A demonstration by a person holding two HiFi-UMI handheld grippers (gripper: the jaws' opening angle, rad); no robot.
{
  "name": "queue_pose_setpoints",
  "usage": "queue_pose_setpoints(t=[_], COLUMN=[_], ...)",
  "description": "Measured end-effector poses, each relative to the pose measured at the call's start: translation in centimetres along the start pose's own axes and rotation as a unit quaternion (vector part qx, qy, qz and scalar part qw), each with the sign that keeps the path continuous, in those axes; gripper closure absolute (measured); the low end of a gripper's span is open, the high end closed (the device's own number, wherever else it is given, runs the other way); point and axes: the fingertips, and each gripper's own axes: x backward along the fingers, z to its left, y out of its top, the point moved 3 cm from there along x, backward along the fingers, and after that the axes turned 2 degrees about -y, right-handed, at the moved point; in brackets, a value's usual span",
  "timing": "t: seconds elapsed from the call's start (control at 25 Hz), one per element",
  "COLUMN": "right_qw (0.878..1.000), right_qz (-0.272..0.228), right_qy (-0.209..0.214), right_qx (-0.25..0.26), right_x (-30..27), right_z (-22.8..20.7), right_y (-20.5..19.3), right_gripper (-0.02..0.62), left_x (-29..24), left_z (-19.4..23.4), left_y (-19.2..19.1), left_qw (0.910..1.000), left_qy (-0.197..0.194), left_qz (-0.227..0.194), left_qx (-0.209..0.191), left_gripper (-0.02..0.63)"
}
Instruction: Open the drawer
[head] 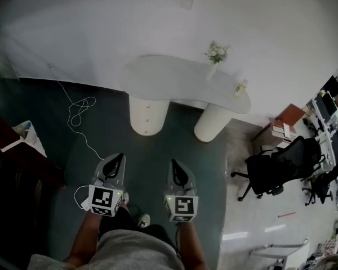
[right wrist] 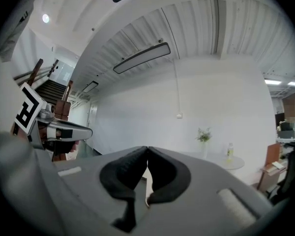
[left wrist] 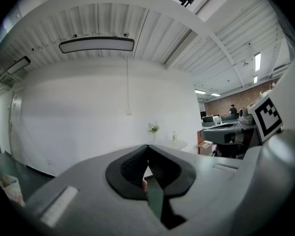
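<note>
1. Noted the left gripper point(head: 120, 157) with claw pressed together at the tips and nothing pinched.
2. Same for the right gripper point(head: 173, 162): pads meeting, empty.
3. Both held at waist height, side by side and near level, aimed forward at the white table point(head: 158, 75). Judged a neutral carry posture, with the claws kept closed because nothing is within reach to grasp.
4. Table well apart from both grippers, standing against the wall on 2 round pedestals. On top, a vase of flowers point(head: 216, 54) and a small bottle point(head: 240, 87).
5. Drawer: no front plainly made out in any view. Spotted 2 small dots on the left pedestal point(head: 148, 114), possibly knobs but too small to tell. Also possible: the brown cabinet point(head: 281, 125) at the right, by the office chair point(head: 276, 167).
6. Task judged not begun. Next: walk closer, find the handle, spread 1 claw before contact.
7. Risk: loose cable point(head: 79, 108) on the floor at the left, near the walking path.
</note>
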Motion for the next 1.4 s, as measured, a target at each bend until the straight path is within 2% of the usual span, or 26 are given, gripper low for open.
queue_pose_setpoints(t=[0.28, 0.52, 0.76, 1.04, 1.4], right_qw=[1.0, 1.0, 1.0, 0.998, 0.992], right_qz=[0.006, 0.013, 0.029, 0.058, 0.086], right_qy=[0.02, 0.019, 0.005, -0.033, -0.089], right_qx=[-0.001, -0.005, -0.007, -0.018, -0.033], right_x=[-4.1, -10.7, -18.8, -27.5, -34.2], right_z=[1.8, 3.6, 5.0, 7.1, 7.7], right_y=[-0.4, -0.4, -0.2, -1.7, -4.4], right_gripper=[0.591, 0.591, 0.591, 0.591, 0.591], left_x=[-1.1, -4.8, -10.9, -16.9, -22.7], left_z=[4.0, 10.0, 16.8, 23.8, 29.2], left_y=[-0.7, -1.5, -2.1, -3.9, -6.6], left_qw=[0.9997, 0.9997, 0.9997, 0.9984, 0.9938], left_qy=[0.023, 0.02, -0.002, -0.048, -0.1], left_qz=[0.005, 0.007, 0.012, 0.023, 0.042], left_qx=[0.006, 0.012, 0.023, 0.02, 0.026], left_gripper=[0.597, 0.597, 0.597, 0.597, 0.597])
